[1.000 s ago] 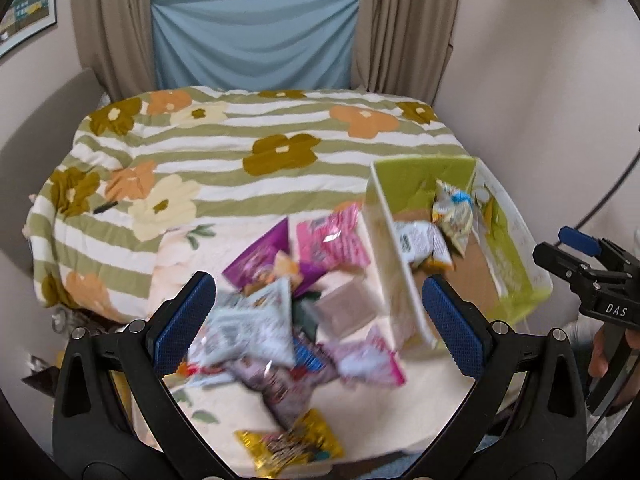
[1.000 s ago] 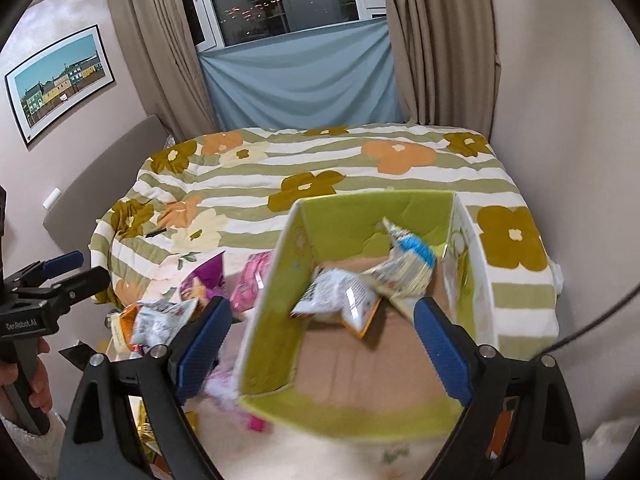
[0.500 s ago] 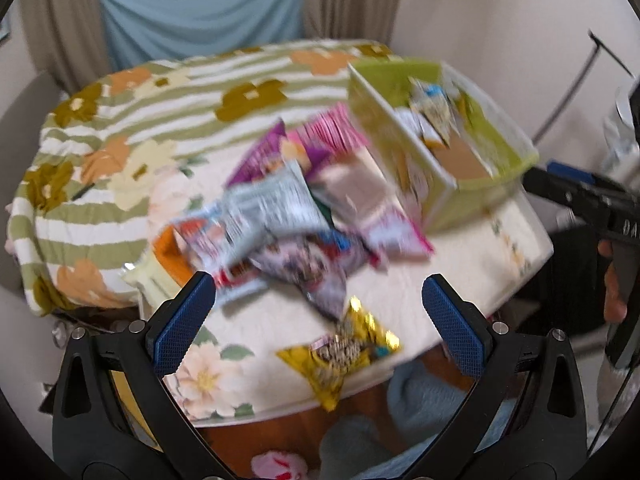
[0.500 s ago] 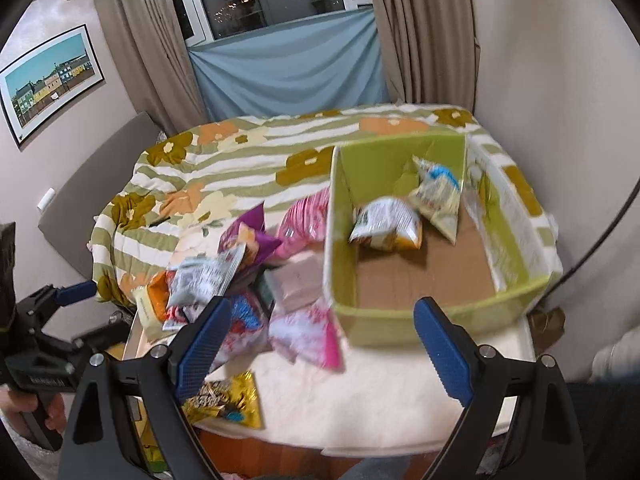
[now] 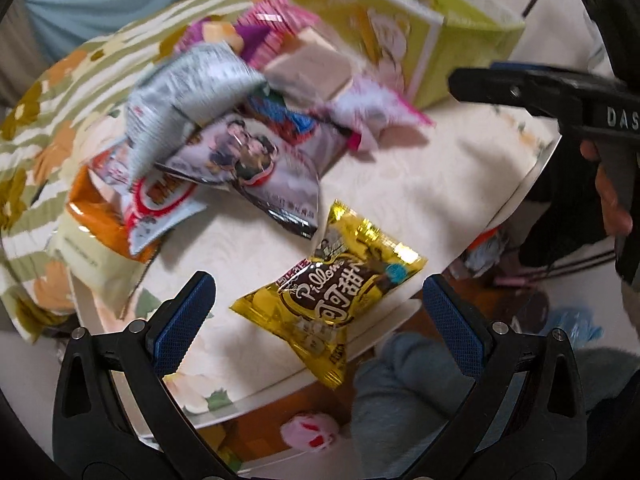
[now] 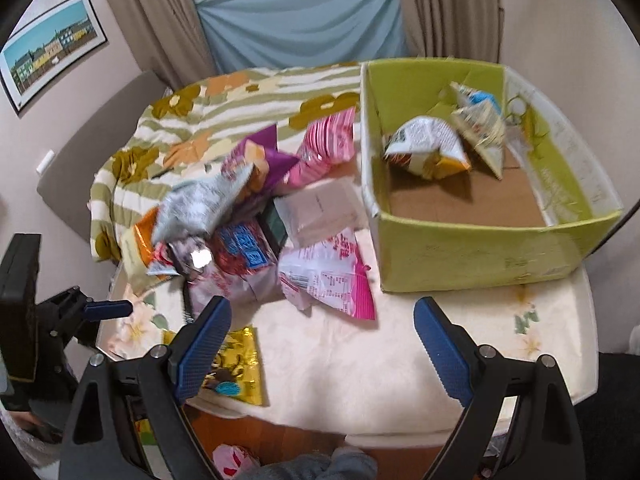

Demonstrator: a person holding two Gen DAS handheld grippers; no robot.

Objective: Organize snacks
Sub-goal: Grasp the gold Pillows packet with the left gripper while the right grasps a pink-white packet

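A home bedroom: flowered bedspread (image 6: 224, 112) at 11 o'clock, curtained window (image 6: 300, 12) (framed print (image 6: 48, 64) beside it).

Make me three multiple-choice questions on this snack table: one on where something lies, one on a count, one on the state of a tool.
1. The gold packet lies:
A. inside the green box
B. at the table's near edge, apart from the pile
C. on the bedspread

2. Snack bags inside the green box:
A. none
B. two
C. five

3. The left tool is:
A. open and empty
B. shut on a packet
C. inside the box

Answers: B, it sits alone beside the edge; B, two bags rest at the back; A, its pads stand wide apart.
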